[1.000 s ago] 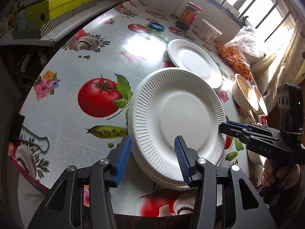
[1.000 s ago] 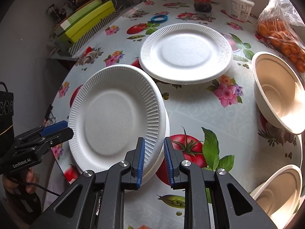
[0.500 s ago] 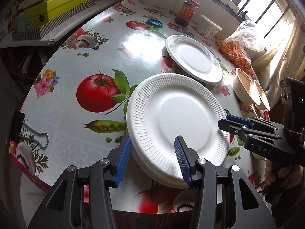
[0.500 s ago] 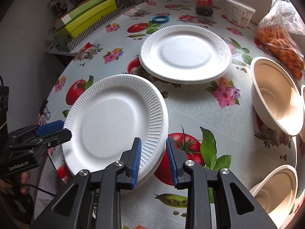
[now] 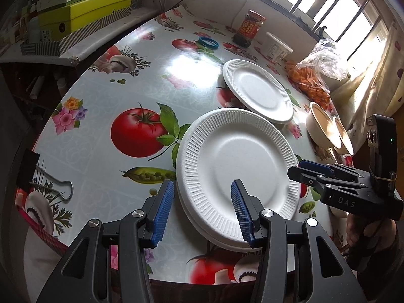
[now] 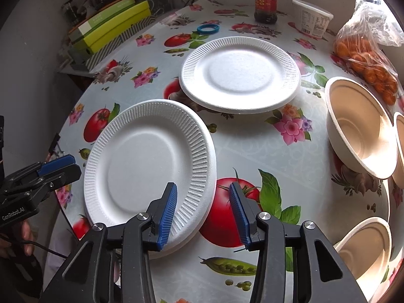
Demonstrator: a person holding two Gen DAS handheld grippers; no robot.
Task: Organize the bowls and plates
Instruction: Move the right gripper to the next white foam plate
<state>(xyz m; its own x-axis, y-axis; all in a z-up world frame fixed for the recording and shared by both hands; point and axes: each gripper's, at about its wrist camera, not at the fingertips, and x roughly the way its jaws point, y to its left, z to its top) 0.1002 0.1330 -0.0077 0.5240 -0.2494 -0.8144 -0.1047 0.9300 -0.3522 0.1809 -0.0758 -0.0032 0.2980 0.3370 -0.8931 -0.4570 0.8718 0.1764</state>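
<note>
My right gripper [image 6: 203,212] has its jaws spread wide, holding nothing, straddling the near rim of the stacked plates [image 6: 149,166] on the table [image 6: 252,146]. My left gripper [image 5: 200,208] is likewise wide apart and empty over the same stack's edge. A second plate [image 6: 240,75] lies just beyond, bowls [image 6: 361,126] to the right.

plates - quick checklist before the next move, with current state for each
1. right gripper open, nothing held: ok.
2. left gripper open, nothing held: ok.
3. near plate stack resting flat on the table: ok.
4. Stack edges aligned: not ok, a lower rim peeks out on the near side.
5. far plate unobstructed for pickup: ok.
6. Number of plates in the near stack: cannot tell.
</note>
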